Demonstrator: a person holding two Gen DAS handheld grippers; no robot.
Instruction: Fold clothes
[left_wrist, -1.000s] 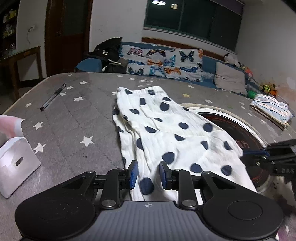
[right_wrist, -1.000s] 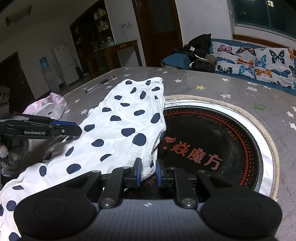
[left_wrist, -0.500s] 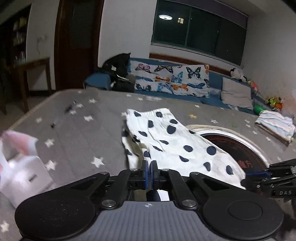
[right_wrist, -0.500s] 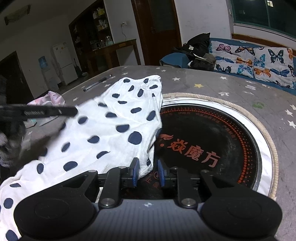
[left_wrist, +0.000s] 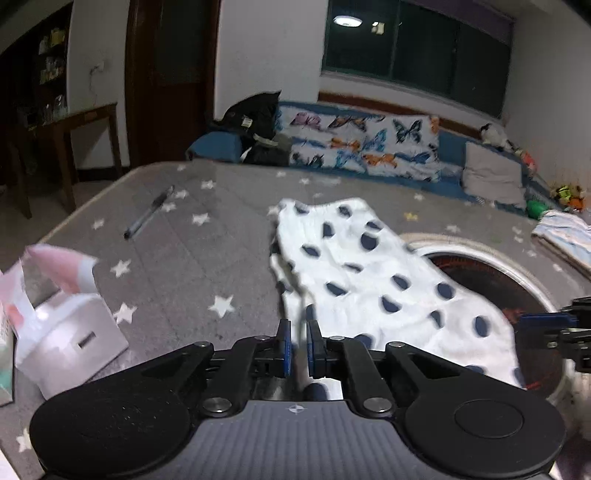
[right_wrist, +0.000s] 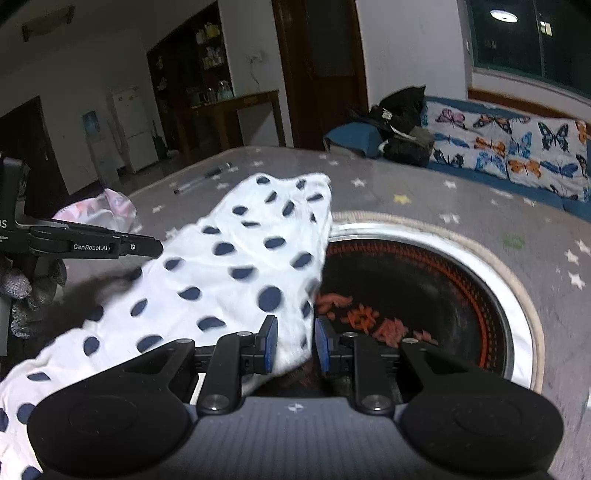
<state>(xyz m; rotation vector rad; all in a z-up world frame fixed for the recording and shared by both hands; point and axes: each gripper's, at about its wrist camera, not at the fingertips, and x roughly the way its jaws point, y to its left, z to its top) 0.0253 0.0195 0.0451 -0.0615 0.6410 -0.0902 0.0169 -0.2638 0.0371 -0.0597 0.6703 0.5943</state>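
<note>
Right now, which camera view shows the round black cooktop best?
The right wrist view: the cooktop shows nearly whole, ring and red markings, only its left edge under the dotted cloth. In the left wrist view, the cloth hides most of it.

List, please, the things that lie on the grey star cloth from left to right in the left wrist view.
White box → pen → polka-dot garment → round black cooktop → striped folded cloth.

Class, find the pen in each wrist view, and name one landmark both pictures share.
Left wrist view: the pen lies left of centre on the starred grey cover.
Right wrist view: the pen lies upper left, beyond the garment.
Shared landmark: the polka-dot garment, also at.
</note>
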